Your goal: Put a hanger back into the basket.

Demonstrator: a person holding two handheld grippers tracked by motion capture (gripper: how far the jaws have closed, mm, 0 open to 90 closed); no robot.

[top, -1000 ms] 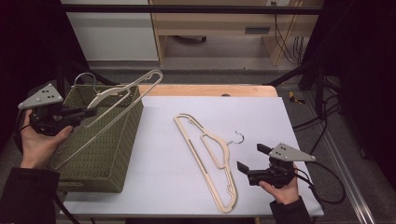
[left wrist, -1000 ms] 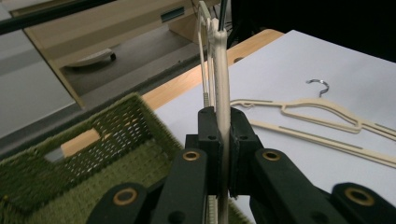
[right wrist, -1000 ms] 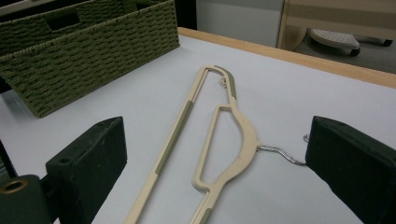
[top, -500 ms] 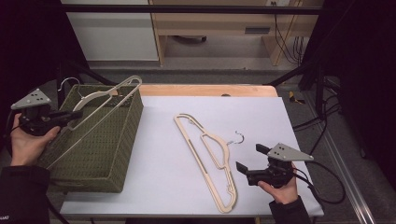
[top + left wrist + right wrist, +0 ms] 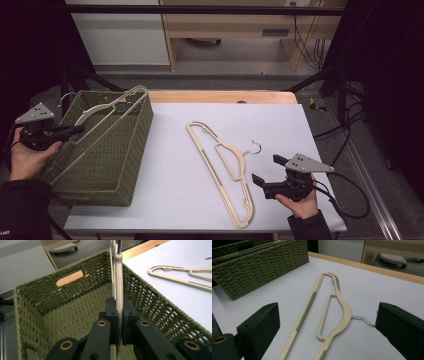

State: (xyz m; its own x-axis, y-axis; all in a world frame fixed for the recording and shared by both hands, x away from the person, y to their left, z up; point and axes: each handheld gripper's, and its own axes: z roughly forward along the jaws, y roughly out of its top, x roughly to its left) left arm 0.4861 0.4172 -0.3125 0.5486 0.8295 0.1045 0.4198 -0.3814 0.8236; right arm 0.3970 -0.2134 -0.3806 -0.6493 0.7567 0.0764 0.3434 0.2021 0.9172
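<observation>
- Two cream hangers are in play: one hanger in the basket (image 5: pixel 107 107) and one hanger on the table (image 5: pixel 222 165).
- The first one leans across the green basket (image 5: pixel 130 150). Its top end pokes up over the far rim and its long bar slants down toward the near left corner.
- The left gripper (image 5: pixel 67 131) is clamped on that hanger. In the left gripper view the two black jaws squeeze the thin cream bar (image 5: pixel 119 302) between them, over the inside of the basket (image 5: pixel 75 315).
- A second ago this hanger was held higher, and more of it stuck out above the basket. Now it sits lower and farther left, so it looks like it is being put down into the basket.
- I think this step is almost done, and the jaws only need to let go once the hanger rests inside.
- The other hanger lies flat in the middle of the table, with its metal hook (image 5: pixel 256 147) pointing right.
- The right gripper (image 5: pixel 265 172) waits just right of it, near the front edge. Its jaws are wide apart with nothing between them, and it has stayed in the same place.
- In the right gripper view that hanger (image 5: pixel 337 312) lies just ahead of the open jaws, so it is likely next.
- The table (image 5: pixel 280 125) has a white top with a wooden strip along the far edge.
- Behind it are a grey floor, a wooden shelf (image 5: pixel 230 30) and black cables (image 5: pixel 305 35). The sides of the room are dark.
</observation>
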